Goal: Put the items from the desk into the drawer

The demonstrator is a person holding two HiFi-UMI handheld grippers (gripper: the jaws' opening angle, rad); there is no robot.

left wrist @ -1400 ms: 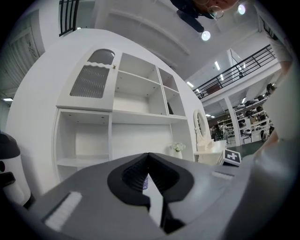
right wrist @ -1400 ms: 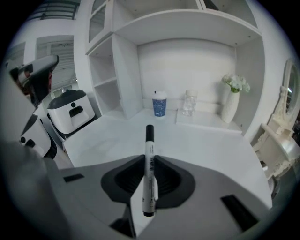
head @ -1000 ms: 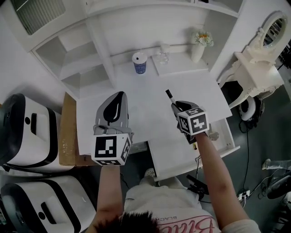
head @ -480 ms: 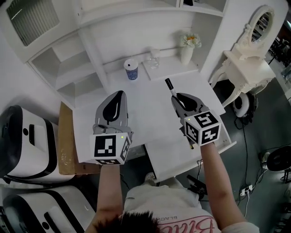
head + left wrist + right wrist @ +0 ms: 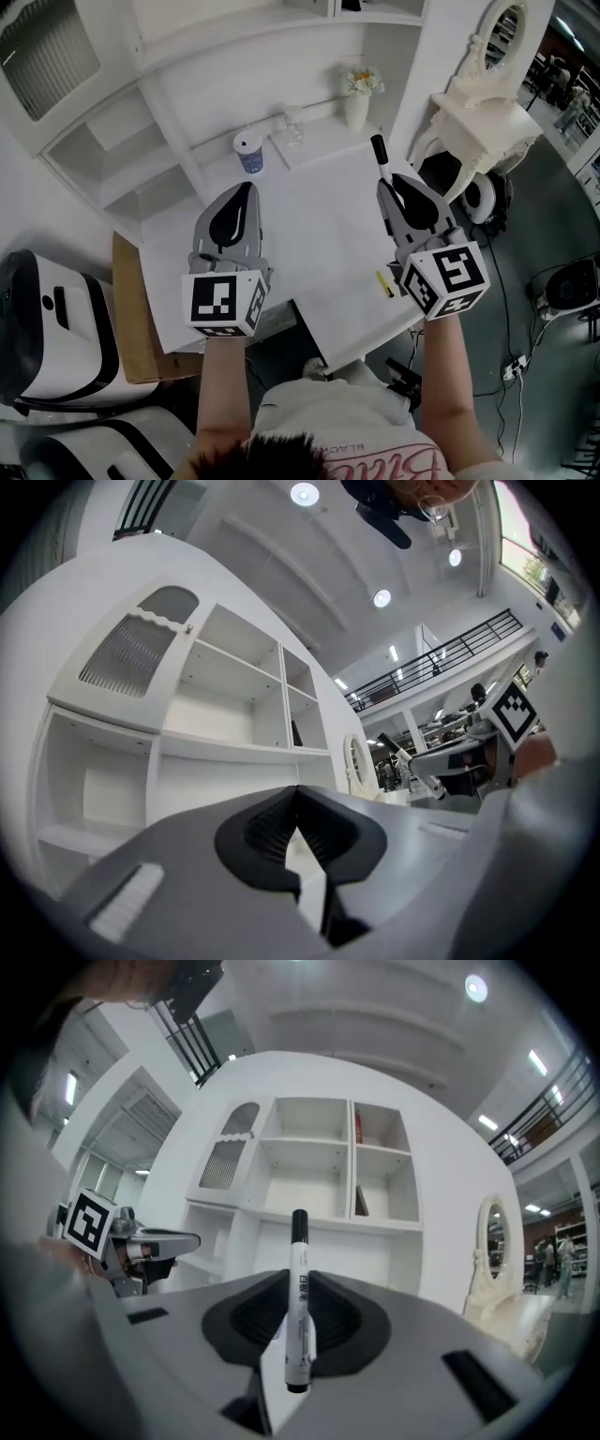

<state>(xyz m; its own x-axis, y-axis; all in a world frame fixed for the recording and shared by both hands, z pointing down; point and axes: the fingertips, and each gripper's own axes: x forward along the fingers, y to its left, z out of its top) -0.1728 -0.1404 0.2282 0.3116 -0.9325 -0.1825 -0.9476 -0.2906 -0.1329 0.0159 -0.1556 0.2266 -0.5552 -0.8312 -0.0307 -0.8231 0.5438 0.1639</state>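
Observation:
My right gripper point(image 5: 385, 184) is shut on a white marker with a black cap point(image 5: 380, 159), held up above the right side of the white desk point(image 5: 309, 220). In the right gripper view the marker point(image 5: 299, 1307) stands upright between the pads, its cap pointing up towards the shelving. My left gripper point(image 5: 246, 190) hangs over the desk's left half with its jaws together and nothing in them, which the left gripper view point(image 5: 298, 794) confirms. The open drawer point(image 5: 342, 323) sits below the desk's front edge with a small yellow item point(image 5: 384, 283) in it.
At the back of the desk stand a blue-and-white cup point(image 5: 248, 150), a clear glass point(image 5: 292, 125) and a vase of flowers point(image 5: 357, 94). White shelving point(image 5: 112, 141) rises behind. An ornate white chair point(image 5: 473, 112) is at the right, and cardboard point(image 5: 131, 309) and white machines point(image 5: 47, 319) at the left.
My right gripper has lifted the marker up from just above the drawer and tipped it towards level. The left gripper has risen a little.

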